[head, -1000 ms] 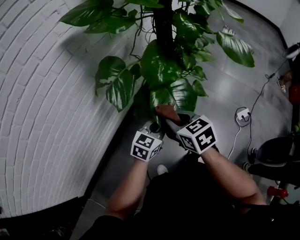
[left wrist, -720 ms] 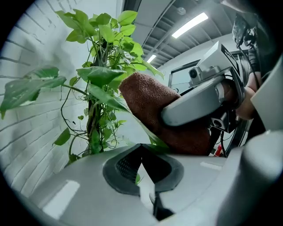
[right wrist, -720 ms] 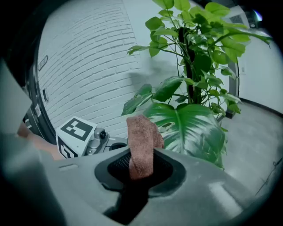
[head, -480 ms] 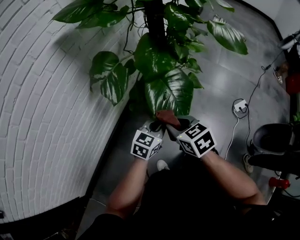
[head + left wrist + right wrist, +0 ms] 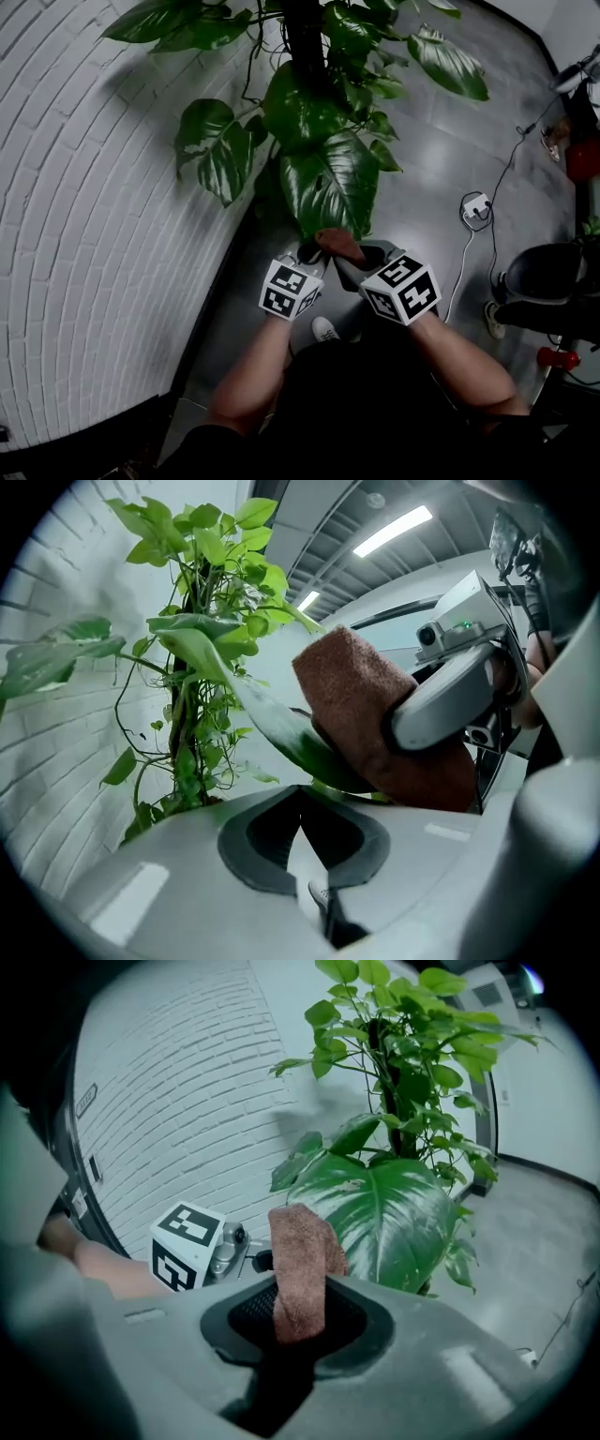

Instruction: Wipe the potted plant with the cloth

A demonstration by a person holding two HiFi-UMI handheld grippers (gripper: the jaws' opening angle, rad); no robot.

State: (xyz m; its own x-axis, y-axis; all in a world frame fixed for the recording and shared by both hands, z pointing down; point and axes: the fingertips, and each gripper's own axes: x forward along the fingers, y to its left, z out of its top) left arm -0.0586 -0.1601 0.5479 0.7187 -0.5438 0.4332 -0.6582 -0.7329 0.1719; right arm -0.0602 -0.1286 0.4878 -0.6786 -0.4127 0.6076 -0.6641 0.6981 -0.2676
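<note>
The potted plant climbs a dark pole [image 5: 305,37] with broad green leaves. One large glossy leaf [image 5: 328,183] hangs just ahead of both grippers. My right gripper [image 5: 345,255] is shut on a brown cloth [image 5: 337,246], which rests at that leaf's lower tip. In the right gripper view the cloth [image 5: 300,1269] stands up out of the right gripper [image 5: 300,1312], with the large leaf [image 5: 389,1213] just behind it. My left gripper [image 5: 300,794] is shut with nothing in it. It sits just under the leaf [image 5: 272,724], opposite the cloth [image 5: 366,714]. The pot is hidden.
A white brick wall [image 5: 84,216] curves along the left. On the grey floor at the right lie a white socket block [image 5: 476,205] with its cable, a black object [image 5: 548,272] and a red item [image 5: 553,356]. A shoe [image 5: 324,329] shows between my arms.
The large leaf has come down flatter toward me, and the cloth has slid toward its lower tip. Both grippers have stayed close together.
</note>
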